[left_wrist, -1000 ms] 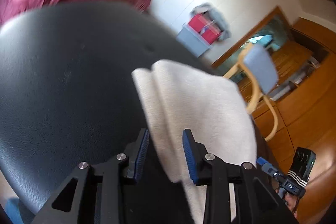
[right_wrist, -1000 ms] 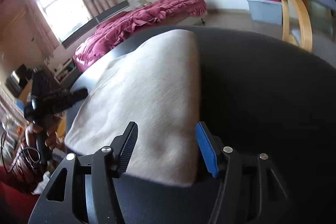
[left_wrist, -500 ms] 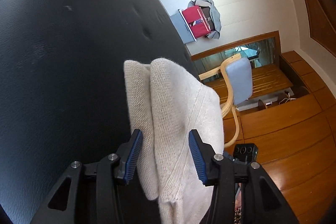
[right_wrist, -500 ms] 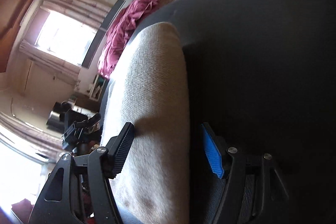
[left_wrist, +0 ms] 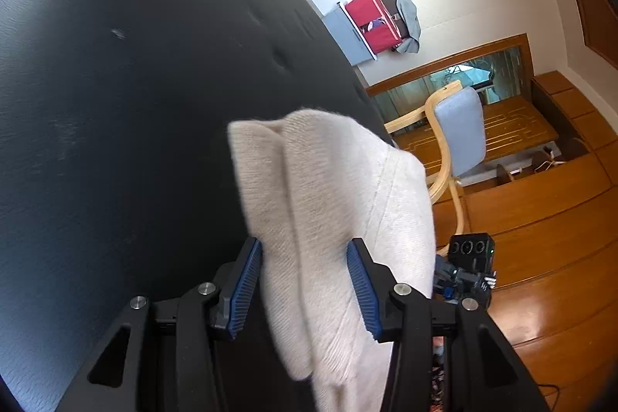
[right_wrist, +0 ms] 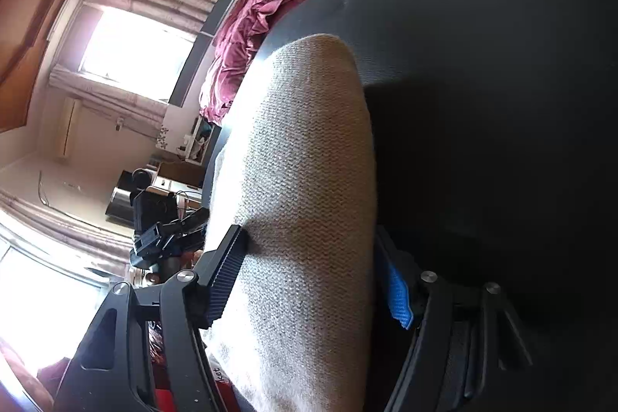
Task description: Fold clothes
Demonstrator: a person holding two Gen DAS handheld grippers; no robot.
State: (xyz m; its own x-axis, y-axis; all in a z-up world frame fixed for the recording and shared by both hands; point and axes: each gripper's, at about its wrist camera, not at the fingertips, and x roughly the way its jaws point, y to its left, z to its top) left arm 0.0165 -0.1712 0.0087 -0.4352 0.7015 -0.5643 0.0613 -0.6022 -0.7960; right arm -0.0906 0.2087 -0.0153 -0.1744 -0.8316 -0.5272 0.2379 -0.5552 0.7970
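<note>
A cream knitted garment, folded into a thick band, lies on a black padded surface and droops over its near edge. My left gripper is open and straddles one end of the band; its blue pads stand at the cloth's sides without squeezing it. In the right wrist view the same garment runs away from me, and my right gripper is open around the other end. The cloth partly hides its blue pad. Each view shows the other gripper beyond the cloth.
The black surface fills most of both views. Beyond it stand a wooden chair with a blue back, a red bin heaped with clothes, maroon bedding and a bright window. Wooden floor lies lower right.
Both grippers' jaws have widened around the garment. Both views have rolled and dipped, and the cloth's ends now hang nearer to the cameras, between the fingers.
</note>
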